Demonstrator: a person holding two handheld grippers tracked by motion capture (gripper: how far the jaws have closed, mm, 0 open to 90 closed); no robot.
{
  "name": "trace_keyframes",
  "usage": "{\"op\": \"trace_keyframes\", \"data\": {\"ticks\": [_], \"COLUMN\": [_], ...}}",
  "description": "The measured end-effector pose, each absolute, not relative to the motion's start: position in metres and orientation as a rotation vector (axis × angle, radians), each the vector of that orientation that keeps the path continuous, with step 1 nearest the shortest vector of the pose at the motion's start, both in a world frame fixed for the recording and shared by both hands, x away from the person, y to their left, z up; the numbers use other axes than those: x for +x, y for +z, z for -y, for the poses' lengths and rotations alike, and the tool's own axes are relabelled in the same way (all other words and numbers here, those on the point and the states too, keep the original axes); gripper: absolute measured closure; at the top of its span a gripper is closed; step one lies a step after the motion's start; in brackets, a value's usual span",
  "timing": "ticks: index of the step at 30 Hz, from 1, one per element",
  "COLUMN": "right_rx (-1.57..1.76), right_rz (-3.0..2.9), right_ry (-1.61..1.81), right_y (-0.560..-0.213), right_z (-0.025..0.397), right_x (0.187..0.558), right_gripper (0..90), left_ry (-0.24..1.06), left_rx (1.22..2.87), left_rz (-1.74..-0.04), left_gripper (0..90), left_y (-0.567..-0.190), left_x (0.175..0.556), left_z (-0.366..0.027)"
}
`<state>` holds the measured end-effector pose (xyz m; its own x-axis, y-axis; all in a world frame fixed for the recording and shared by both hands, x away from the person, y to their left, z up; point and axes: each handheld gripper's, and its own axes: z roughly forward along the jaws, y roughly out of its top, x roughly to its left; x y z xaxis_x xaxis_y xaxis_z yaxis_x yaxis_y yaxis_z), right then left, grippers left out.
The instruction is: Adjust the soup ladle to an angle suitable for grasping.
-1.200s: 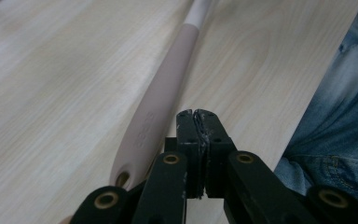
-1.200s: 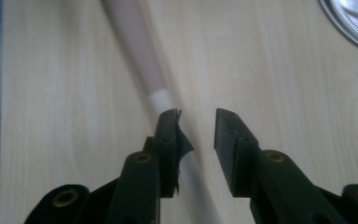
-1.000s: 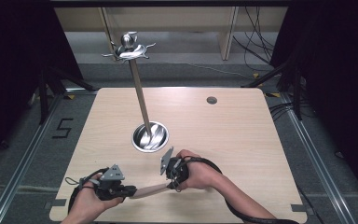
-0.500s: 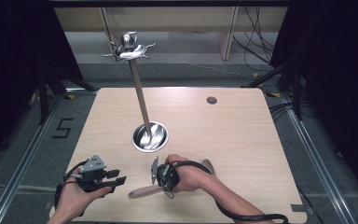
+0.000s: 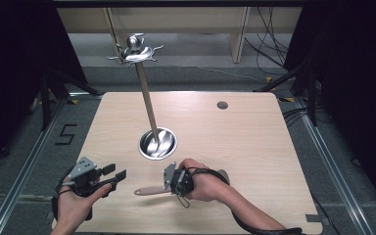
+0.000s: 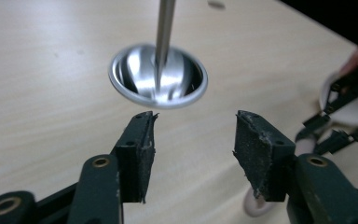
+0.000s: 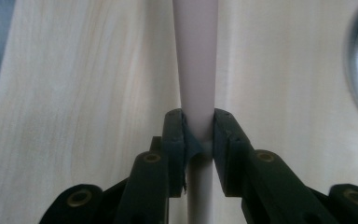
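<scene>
Holding the left gripper [image 5: 115, 172] wide open and empty at the near-left edge of the table [image 5: 254, 147], with a broad gap between its pads [image 6: 140, 144] and nothing inside. Having just released the pale utensil [image 5: 149, 190]: reaching right up to the handle's free end a second ago, drawing off to the left half a second ago, now sitting clearly apart from it. Clamping the right gripper [image 5: 168, 186] almost closed on the handle just beside, pinching the shaft [image 7: 195, 70] from both sides and bearing it alone. Keeping the utensil low over the wood near the front edge, handle pointing left, broad end tucked behind the right hand; lowering it too, compared with the raised tilt of a second ago. Judging this as a finished hand-over, leaving the right side free to carry the utensil onward. Farther back, leaving untouched the shiny round base [image 5: 157, 143] of the metal stand, its pole [image 5: 147, 103] rising to the hooked crown [image 5: 136, 51], likely the destination; beyond, passing over a small dark hole [image 5: 222, 105] in the tabletop.
</scene>
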<state>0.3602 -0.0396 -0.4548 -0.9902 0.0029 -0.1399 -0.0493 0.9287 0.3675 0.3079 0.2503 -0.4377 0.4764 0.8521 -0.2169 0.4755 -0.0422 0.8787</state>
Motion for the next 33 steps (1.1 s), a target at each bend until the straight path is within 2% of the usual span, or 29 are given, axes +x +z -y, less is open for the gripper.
{"op": "trace_keyframes", "data": {"ticks": [2, 6, 12, 29, 33], "right_rx": [-0.086, 0.026, 0.228, 0.745, 0.769], "right_rz": [-2.884, -2.840, -2.740, -2.251, -2.187], "right_ry": [0.634, 0.758, 0.980, 1.390, 1.470], "right_y": [-0.445, -0.429, -0.412, -0.403, -0.402], "right_z": [0.048, 0.068, 0.102, 0.182, 0.195], "right_x": [0.366, 0.367, 0.369, 0.363, 0.363], "right_gripper": [76.5, 76.5, 76.5, 76.6, 76.7], "left_ry": [0.468, 0.459, 0.440, 0.481, 0.492], "left_rx": [1.627, 1.545, 1.572, 1.666, 1.672], "left_rz": [-1.131, -1.089, -1.007, -0.895, -0.874], "left_gripper": [40.0, 35.6, 30.4, 28.8, 28.8], "left_y": [-0.434, -0.428, -0.425, -0.417, -0.414], "left_x": [0.307, 0.305, 0.305, 0.312, 0.313], "left_z": [-0.251, -0.251, -0.240, -0.221, -0.219]}}
